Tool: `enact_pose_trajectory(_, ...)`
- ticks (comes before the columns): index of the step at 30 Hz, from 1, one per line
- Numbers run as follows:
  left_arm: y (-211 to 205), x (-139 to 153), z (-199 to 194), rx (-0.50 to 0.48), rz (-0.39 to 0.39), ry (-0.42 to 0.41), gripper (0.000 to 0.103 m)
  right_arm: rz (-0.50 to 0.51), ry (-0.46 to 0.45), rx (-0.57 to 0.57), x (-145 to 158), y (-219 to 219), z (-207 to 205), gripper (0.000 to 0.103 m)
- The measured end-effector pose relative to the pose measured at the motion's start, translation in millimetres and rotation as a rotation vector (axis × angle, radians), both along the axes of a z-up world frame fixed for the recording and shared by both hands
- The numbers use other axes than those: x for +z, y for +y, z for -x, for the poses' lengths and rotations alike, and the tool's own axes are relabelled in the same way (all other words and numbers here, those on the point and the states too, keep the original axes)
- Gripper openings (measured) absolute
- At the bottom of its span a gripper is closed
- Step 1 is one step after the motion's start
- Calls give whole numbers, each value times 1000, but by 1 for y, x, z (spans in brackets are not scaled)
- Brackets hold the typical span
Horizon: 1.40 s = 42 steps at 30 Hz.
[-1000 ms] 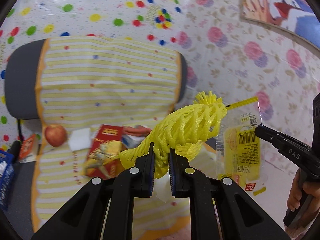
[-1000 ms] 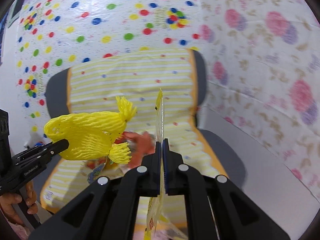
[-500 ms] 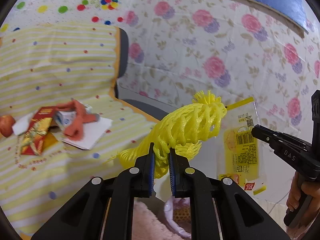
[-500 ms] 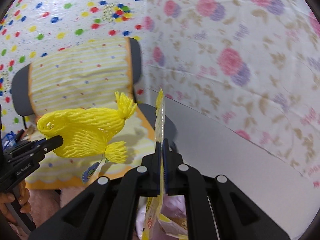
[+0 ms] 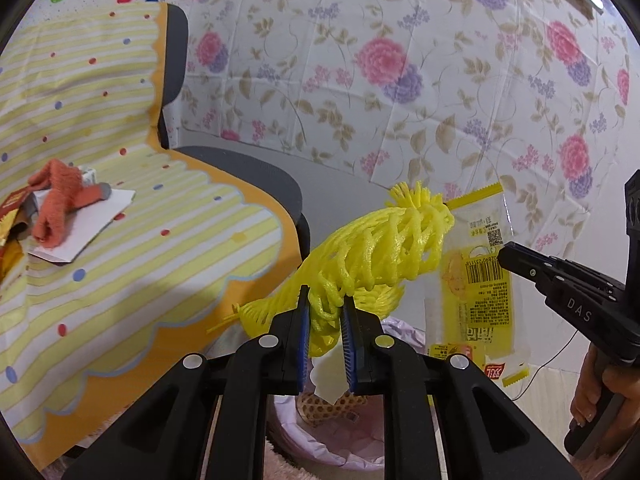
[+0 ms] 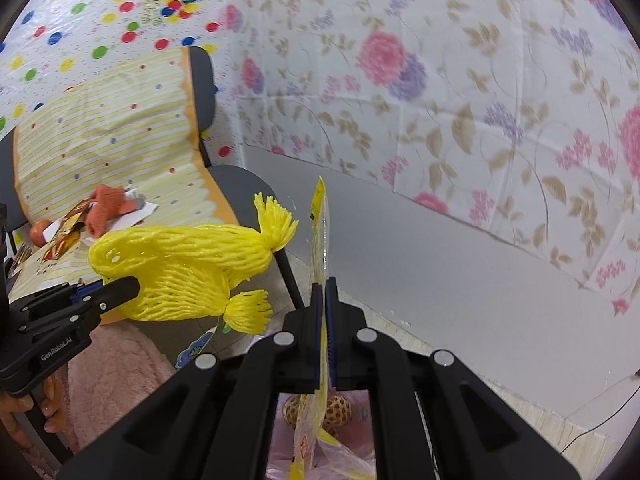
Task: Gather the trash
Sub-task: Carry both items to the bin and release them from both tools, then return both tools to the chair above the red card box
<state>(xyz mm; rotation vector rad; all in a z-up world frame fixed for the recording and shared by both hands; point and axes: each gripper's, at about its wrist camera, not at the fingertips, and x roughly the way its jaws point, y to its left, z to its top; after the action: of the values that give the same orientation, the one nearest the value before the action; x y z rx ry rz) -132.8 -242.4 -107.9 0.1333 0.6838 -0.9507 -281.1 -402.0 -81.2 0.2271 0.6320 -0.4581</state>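
Observation:
A yellow foam fruit net [image 5: 380, 252] sticks up and to the right from my left gripper [image 5: 324, 300]. Its jaws are opening, with the net's lower end still pinched between the blue pads. My right gripper [image 6: 323, 284] is shut on a clear and yellow plastic wrapper [image 6: 319, 232], which hangs edge-on through the jaws. In the left wrist view the wrapper [image 5: 480, 292] shows flat beside the net. Both grippers hover above a bin lined with a pale pink bag [image 5: 360, 440]. A brown foam net [image 5: 332, 406] lies inside it.
A chair under a yellow striped cover [image 5: 160, 240] stands to the left, bearing an orange cloth [image 5: 56, 200], white paper [image 5: 92, 224] and a red packet [image 5: 12, 208]. A pink fluffy rug [image 6: 112, 380] lies below. Floral sheeting [image 5: 400, 80] covers the wall behind.
Both grippers swung right and down, from facing the chair to over the bin, carrying the net and the wrapper. The left jaws have parted slightly.

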Motion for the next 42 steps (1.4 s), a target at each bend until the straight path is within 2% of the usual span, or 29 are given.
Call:
enact_pose_trajectory(4, -18, -8, -3, -16, -26, 11, 18, -30, 20, -18, -15, -15, -5, 3)
enact_pose_trajectory(6, -28, -15, -6, -24, -48, 23, 31, -43, 26, -21, -21, -22, -8, 3)
enact_pose_trajectory(8, -34, -19, -6, -29, -53, 32, 54, -66, 36, -19, -29, -27, -12, 4)
enact_pose_trajectory(11, -37, -22, -5, -41, -68, 31, 63, -109, 61, -8, -41, -33, -19, 4)
enact_pose_trajectory(14, -31, -21, -7, -30, -70, 35, 63, -130, 91, 0, -50, -33, -25, 9)
enact_pose_trajectory(16, -23, -18, -9, -8, -65, 30, 65, -143, 100, 1, -52, -32, -26, 20)
enact_pose_trajectory(21, -1, -5, -14, 52, -53, 1, 67, -120, 72, 11, -34, -26, -24, 29)
enact_pose_trajectory(26, 21, 7, -16, 100, -53, -29, 67, -79, 32, 21, -9, -15, -18, 29)
enact_pose_trajectory(39, 71, 22, -26, 212, -50, -44, 68, -63, 7, 120, 11, 23, -34, 29)
enact_pose_trajectory(41, 82, 25, -29, 245, -52, -52, 79, -65, 0, 150, 15, 29, -42, 29)
enact_pose_trajectory(42, 89, 28, -31, 265, -45, -56, 79, -66, -4, 167, 17, 32, -47, 29)
